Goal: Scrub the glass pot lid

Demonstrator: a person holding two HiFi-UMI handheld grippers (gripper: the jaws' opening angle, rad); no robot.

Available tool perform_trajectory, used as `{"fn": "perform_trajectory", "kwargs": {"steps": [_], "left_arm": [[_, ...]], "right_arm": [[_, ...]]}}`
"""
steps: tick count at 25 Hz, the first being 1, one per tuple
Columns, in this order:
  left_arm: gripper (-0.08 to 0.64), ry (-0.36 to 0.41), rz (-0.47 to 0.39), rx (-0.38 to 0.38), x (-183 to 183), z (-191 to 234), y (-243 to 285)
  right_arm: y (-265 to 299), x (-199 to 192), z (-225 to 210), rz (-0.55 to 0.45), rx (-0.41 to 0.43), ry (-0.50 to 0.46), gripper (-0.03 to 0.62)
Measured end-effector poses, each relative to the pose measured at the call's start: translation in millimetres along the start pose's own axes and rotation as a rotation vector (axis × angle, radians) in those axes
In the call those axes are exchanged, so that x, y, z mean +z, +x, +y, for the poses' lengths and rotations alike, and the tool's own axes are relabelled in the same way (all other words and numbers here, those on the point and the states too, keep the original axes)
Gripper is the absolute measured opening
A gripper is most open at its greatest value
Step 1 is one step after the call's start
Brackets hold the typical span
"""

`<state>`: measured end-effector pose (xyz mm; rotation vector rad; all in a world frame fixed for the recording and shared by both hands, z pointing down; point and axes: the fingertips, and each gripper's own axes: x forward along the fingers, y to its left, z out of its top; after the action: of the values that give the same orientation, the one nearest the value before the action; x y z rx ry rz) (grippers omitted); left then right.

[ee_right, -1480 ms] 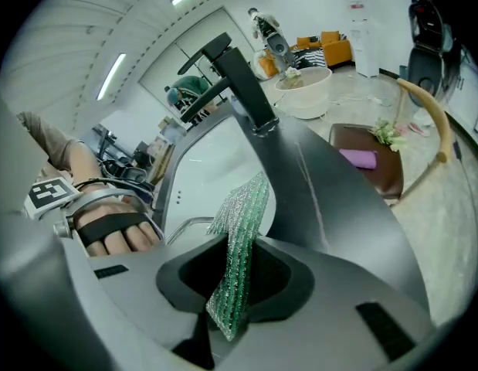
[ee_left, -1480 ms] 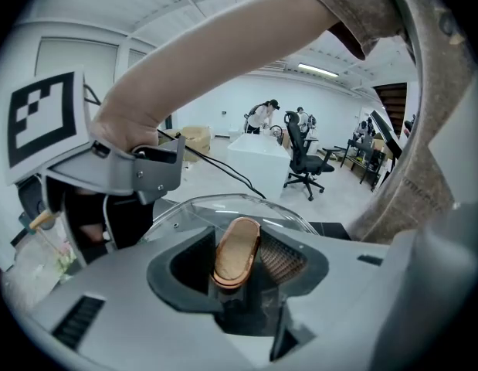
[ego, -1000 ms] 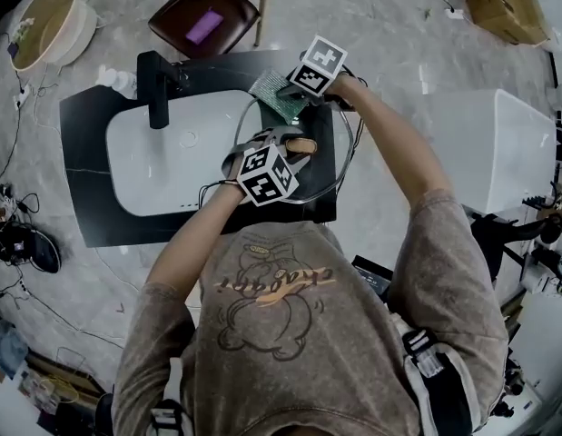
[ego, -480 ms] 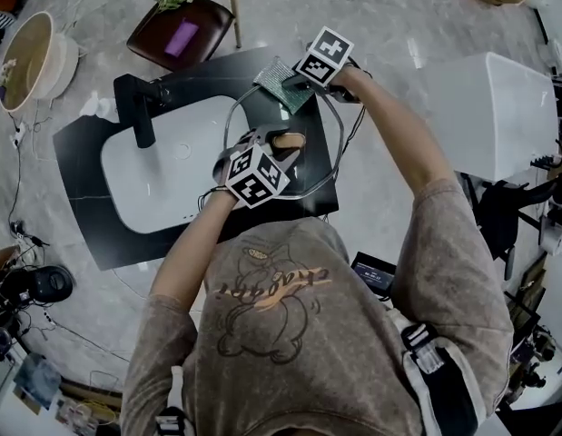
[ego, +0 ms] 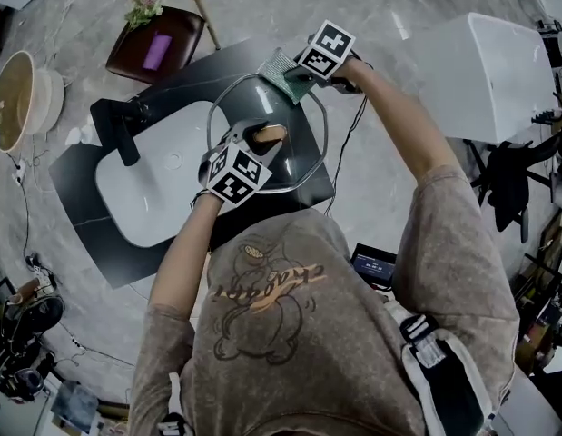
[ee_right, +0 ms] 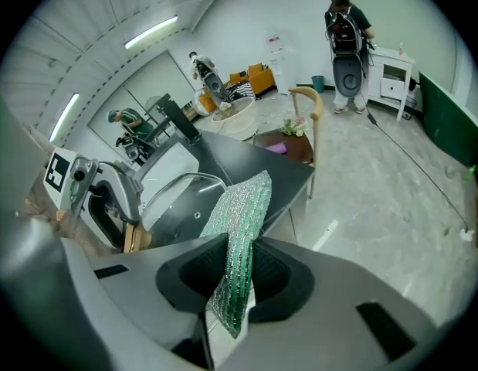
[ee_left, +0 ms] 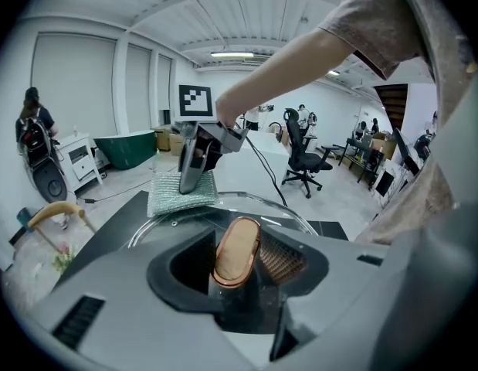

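White sink is sunk in a black table. It has a smooth rounded bowl with a drain hole, and a black tap stands at its far edge. The glass pot lid sits over the right end of the table and overlaps the sink's right edge. It is round and clear with a metal rim; can't tell if the rim touches the table.

Left tongs are clamped on the knob, an oval, tan, wood-looking piece with a coppery edge. Right tongs pinch a scrub pad, which is green, glittery, flat and floppy. The pad lies on the lid's far rim.

A cable hangs off the right tongs beside the lid. Beyond the table is a brown chair with a purple thing on the seat, and flowers just past it. A round beige basin is on the floor far left, and a big white block is far right. People stand in the background of both gripper views.
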<state>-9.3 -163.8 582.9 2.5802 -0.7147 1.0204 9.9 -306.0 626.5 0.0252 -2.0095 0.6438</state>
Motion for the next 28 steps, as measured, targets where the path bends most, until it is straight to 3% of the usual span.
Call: {"fn": "perform_trajectory", "kwargs": {"steps": [13, 28], "left_arm": [[0.183, 0.000, 0.025, -0.002, 3, -3, 2], [0.184, -0.010, 0.052, 0.003, 5, -3, 3]], "right_arm": [[-36, -75, -1, -0.023, -0.089, 0.034, 0.087], [-38, -125, 62, -0.100, -0.180, 0.039, 0.087]]}}
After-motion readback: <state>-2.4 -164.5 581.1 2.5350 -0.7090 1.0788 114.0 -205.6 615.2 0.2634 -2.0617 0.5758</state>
